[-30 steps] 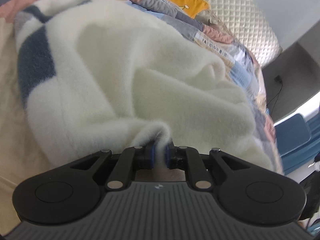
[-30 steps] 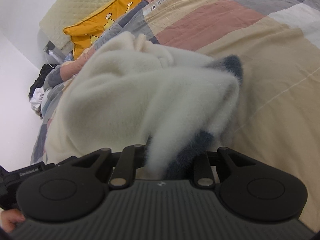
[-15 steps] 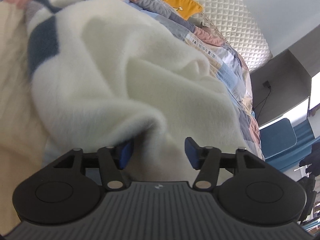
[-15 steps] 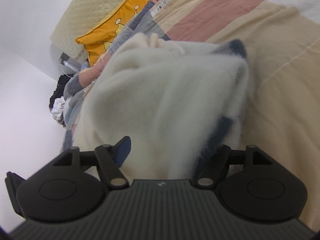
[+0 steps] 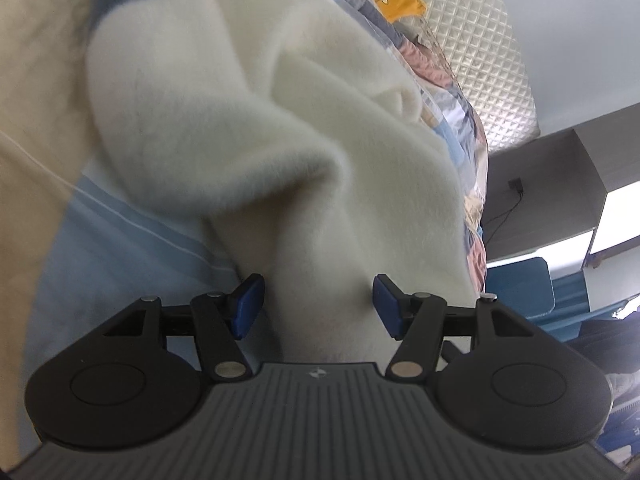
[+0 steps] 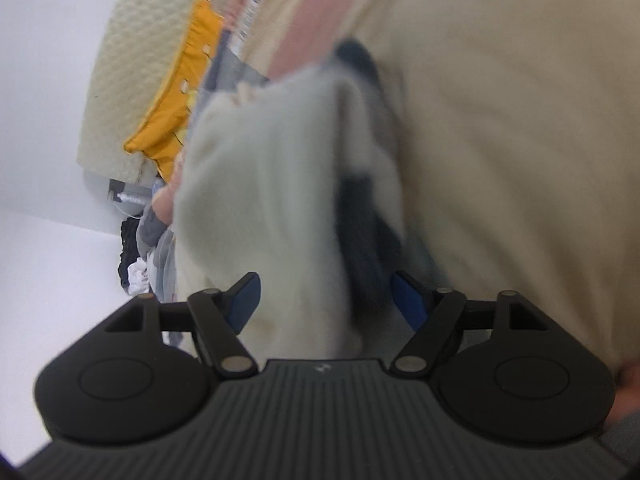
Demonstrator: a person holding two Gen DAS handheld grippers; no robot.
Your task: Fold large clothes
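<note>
Letting go cleanly was the step in hand: the left hand-held gripper point(image 5: 316, 306) stood open, and the right hand-held gripper point(image 6: 324, 306) was opening, with fleece between the pads of each but not pinched. One cream-and-navy fleece garment point(image 5: 256, 120) lay bunched on the bed point(image 6: 520, 120). Both should back straight off, so the fold stays put. One yellow pillow point(image 6: 176, 120) lay at the headboard.

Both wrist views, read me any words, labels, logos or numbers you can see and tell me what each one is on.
No text can be read in either view.
Quilt: a strip of printed lettering, too blurred to read.
Left gripper: small round emblem on its body, no letters.
Right gripper: small emblem, unreadable.
</note>
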